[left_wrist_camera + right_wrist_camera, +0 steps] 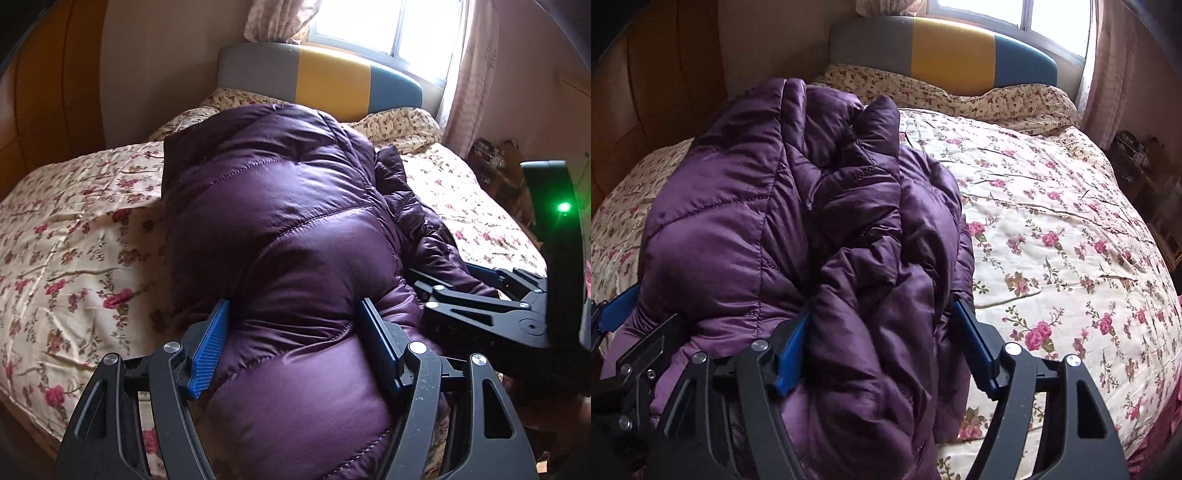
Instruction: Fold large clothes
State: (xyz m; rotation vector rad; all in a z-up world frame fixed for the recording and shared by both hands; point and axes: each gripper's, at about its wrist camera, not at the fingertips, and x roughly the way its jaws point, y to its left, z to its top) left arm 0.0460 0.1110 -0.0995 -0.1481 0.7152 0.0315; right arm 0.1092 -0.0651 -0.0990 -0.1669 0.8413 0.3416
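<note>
A puffy purple quilted jacket [295,221] lies bunched along the flowered bed, and its crumpled side fills the right wrist view [798,221]. My left gripper [293,306] straddles the near end of the jacket, both blue pads pressed against a thick bulge of it. My right gripper [882,310] is shut on a wad of folds at the jacket's right side. Each gripper shows in the other's view: the right gripper [458,280] at the jacket's right edge, the left gripper [635,328] at the lower left. The jacket's underside is hidden.
The flowered bedspread [1052,221] stretches bare to the jacket's right and, in the left wrist view, to its left [74,240]. A grey, yellow and blue headboard [325,81] stands under a bright window. Wooden wardrobe panels [48,74] rise on the left, a cluttered side table [1137,158] stands at right.
</note>
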